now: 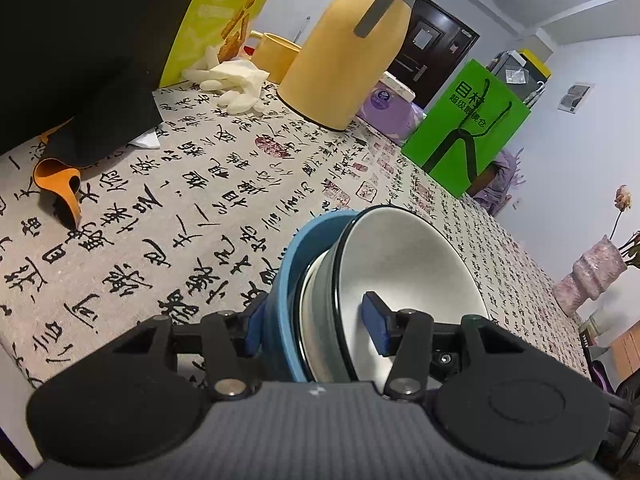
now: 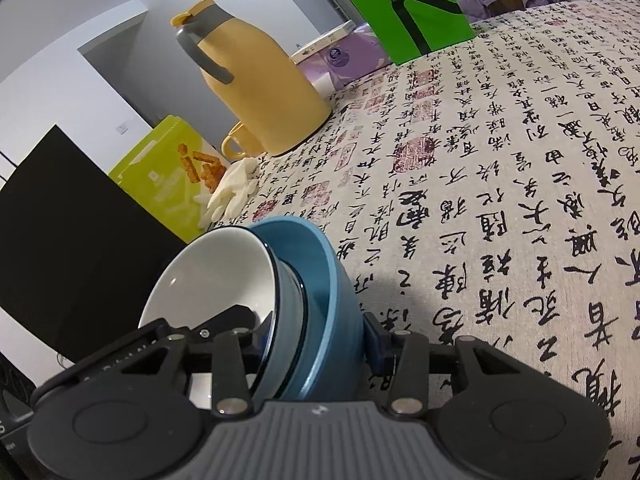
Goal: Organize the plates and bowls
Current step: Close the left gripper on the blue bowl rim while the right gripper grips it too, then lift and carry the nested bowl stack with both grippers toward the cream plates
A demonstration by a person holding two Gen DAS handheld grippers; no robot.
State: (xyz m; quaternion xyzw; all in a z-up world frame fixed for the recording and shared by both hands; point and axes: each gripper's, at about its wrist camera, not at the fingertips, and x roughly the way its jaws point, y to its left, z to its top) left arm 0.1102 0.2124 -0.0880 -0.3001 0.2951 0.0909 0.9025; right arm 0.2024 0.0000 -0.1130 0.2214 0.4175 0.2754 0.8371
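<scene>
A nested bowl stack sits over the calligraphy tablecloth (image 1: 168,208): a blue outer bowl (image 1: 288,256) with a grey bowl, white inside (image 1: 408,256), set in it. My left gripper (image 1: 312,312) is shut on the stack's rim, one pad outside the blue wall, the other inside the white bowl. In the right wrist view my right gripper (image 2: 314,320) clamps a blue bowl (image 2: 340,280) and white-lined bowl (image 2: 216,272) the same way. I cannot tell whether both views show one stack.
A yellow thermos (image 1: 344,52) and yellow mug (image 1: 276,52) stand at the back, with white gloves (image 1: 232,84) and a snack box (image 1: 216,20). A green bag (image 1: 468,128), a purple tissue pack (image 1: 384,108), a pink vase (image 1: 592,280) and a black object (image 1: 72,60) border the table.
</scene>
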